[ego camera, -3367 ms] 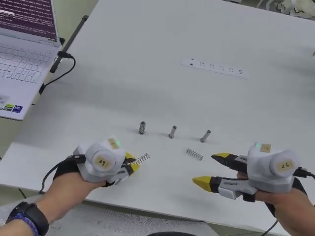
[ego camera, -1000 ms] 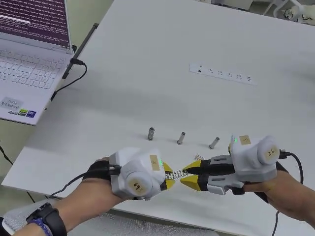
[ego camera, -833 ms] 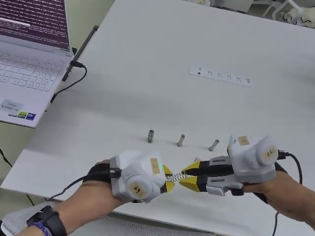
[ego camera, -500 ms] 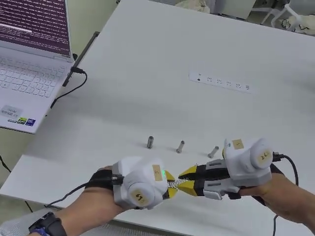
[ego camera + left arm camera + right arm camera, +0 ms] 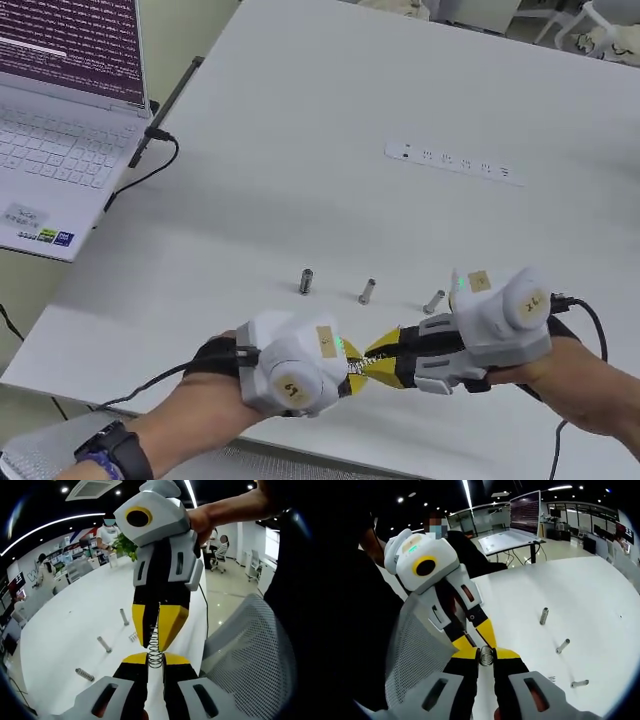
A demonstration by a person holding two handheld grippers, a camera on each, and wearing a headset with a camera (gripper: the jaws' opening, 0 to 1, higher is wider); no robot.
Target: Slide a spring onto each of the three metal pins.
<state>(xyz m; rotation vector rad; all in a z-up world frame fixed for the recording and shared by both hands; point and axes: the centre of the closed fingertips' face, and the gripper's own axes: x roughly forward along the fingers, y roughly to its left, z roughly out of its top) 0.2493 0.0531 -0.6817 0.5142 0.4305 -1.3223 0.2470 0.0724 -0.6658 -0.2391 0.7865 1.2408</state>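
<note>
Steel spring gripped at both ends: a risky handover

The yellow-tipped left gripper (image 5: 350,364) was clenched on one end of the spring (image 5: 368,361), which hung in the air above the bench (image 5: 300,150) near its front edge. The right gripper (image 5: 384,357) was clamped on the other end, almost tip to tip with the left, so little of the coil showed between them.

The main danger, as I judged it, lay in the release. With two grips on a springy part, any pull or twist would load the coil. If one gripper let go under that load, the spring could flick out of the other and drop off the bench edge. Too hard a squeeze could also flatten the coils, and they would then bind on a pin.

Further back, the left pin (image 5: 306,281) already wore a spring, while the middle pin (image 5: 367,291) and the right pin (image 5: 433,301) were bare. A loose spring (image 5: 551,678) lay near the right pin. The pins were small and close together. If they were not fixed, a spring brought down off-axis, or a jaw brushing past, could tip one or knock its neighbour.
</note>
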